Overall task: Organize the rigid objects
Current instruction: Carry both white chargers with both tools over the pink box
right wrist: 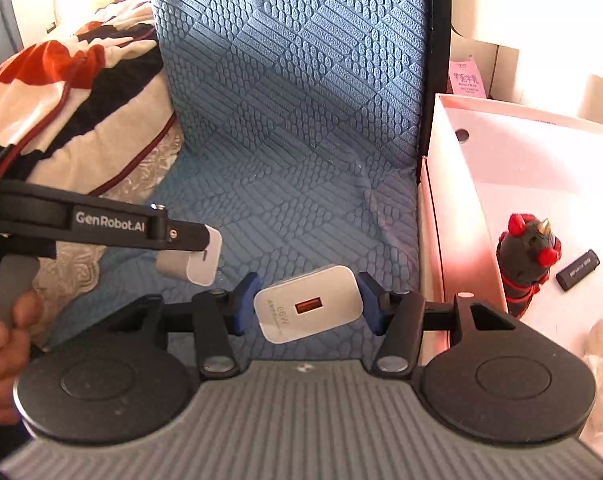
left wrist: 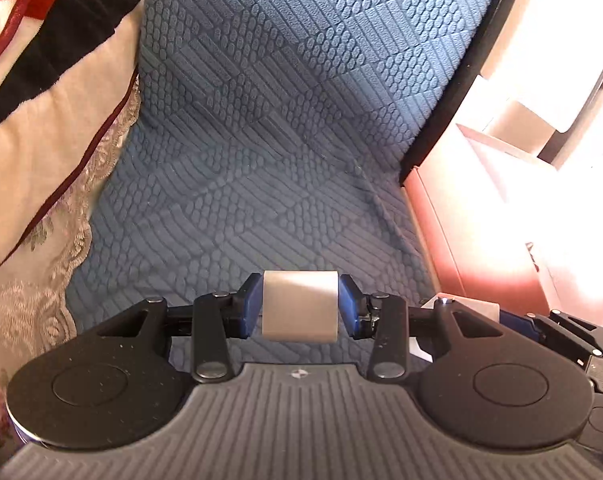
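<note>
My left gripper is shut on a small white charger block, held above the blue textured bed cover. In the right wrist view that same left gripper comes in from the left with its white charger block. My right gripper is shut on a larger white wall charger with an orange USB port, tilted between the blue pads. An open pink and white box stands just right of it, beside the bed edge.
Inside the box lie a black and red horned toy figure and a small black stick-shaped device. A folded quilt in red, black and cream with lace trim lies at the left. A person's hand holds the left gripper's handle.
</note>
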